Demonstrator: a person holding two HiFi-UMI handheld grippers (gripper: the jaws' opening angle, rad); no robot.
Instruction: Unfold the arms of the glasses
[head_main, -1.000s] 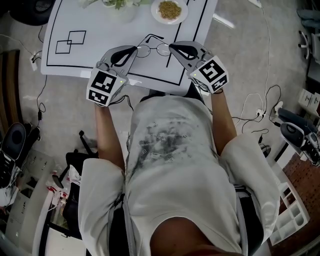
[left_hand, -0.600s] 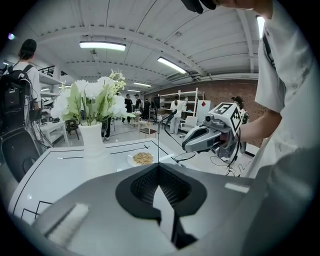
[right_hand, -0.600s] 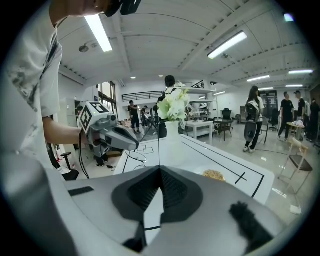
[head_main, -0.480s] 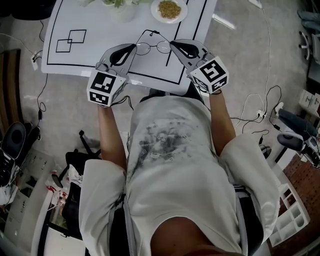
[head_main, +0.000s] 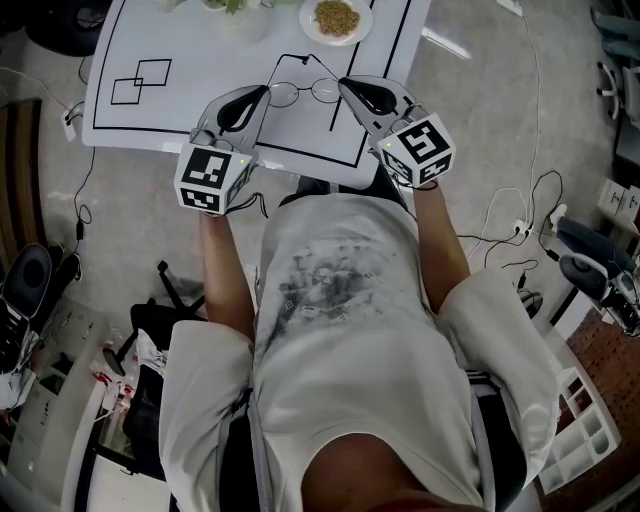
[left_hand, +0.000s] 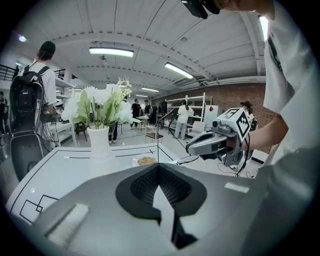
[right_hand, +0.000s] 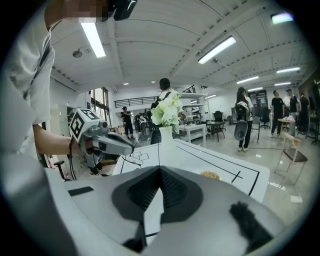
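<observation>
The thin wire glasses (head_main: 305, 92) hang over the near edge of the white table (head_main: 150, 125), stretched between my two grippers. My left gripper (head_main: 265, 90) is shut on the left end of the frame, my right gripper (head_main: 343, 84) on the right end. From both ends thin black temple wires run away from me and meet near the far side (head_main: 300, 57). In the left gripper view a black wire (left_hand: 157, 140) rises straight from the shut jaws, and one lens (left_hand: 187, 160) shows by the right gripper (left_hand: 191, 148). The right gripper view shows the same: a wire (right_hand: 159, 142) and a lens (right_hand: 134, 159).
A small plate of grain (head_main: 336, 18) and a white vase of flowers (head_main: 235, 12) stand further back on the table. Black lines and two overlapping squares (head_main: 140, 82) are drawn on it. Cables lie on the floor at both sides. People stand far behind.
The glasses and both grippers have moved slightly away from me. The temple wires, folded close behind the lenses a second ago, now stand further out from the frame.
</observation>
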